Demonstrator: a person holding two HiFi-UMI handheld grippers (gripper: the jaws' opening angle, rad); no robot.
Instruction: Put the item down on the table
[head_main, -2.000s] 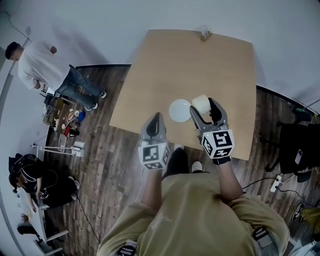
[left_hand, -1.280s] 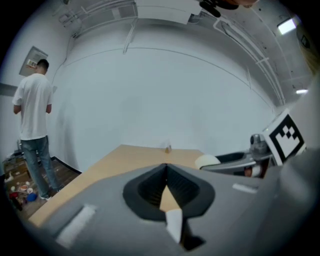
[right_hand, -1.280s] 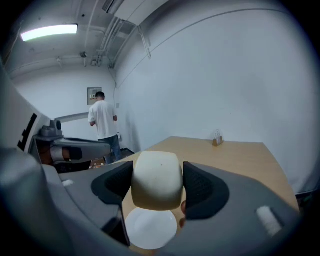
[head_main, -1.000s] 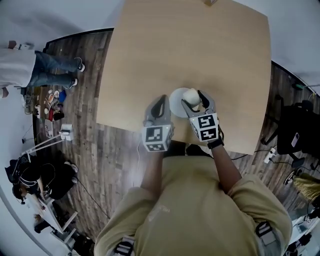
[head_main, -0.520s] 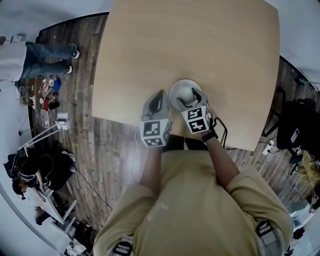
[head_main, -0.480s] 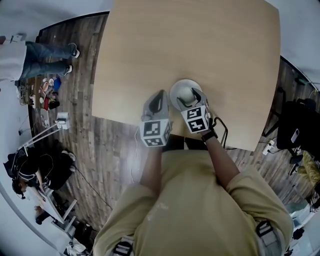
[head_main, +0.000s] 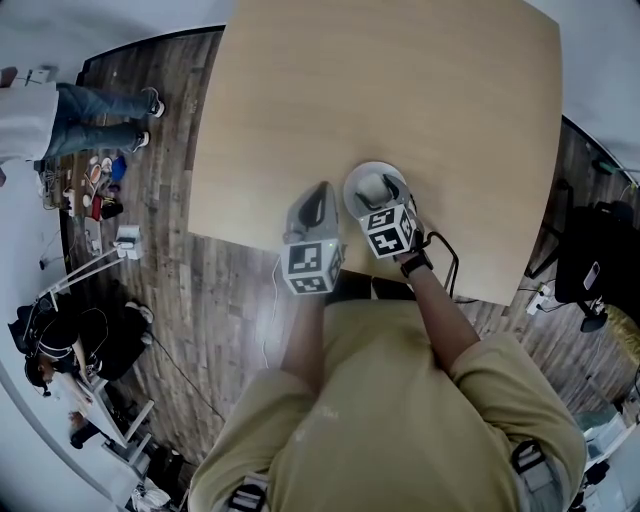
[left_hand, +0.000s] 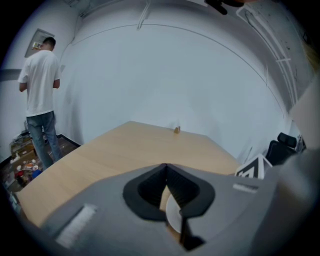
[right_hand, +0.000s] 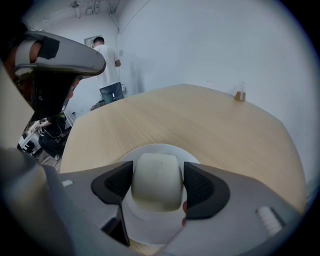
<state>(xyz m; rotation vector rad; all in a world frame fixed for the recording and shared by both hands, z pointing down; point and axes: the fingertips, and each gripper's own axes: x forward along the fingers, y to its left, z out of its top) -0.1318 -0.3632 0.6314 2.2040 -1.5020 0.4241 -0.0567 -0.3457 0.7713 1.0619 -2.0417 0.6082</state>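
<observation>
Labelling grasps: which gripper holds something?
The right gripper: its jaws grip a cream cup over the white saucer. The left gripper has its jaws together, empty.

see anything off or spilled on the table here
Nothing stands out. The right gripper holds the cream cup level, centred over the white saucer, which lies flat on the table. No spill, crack or tilt shows.
</observation>
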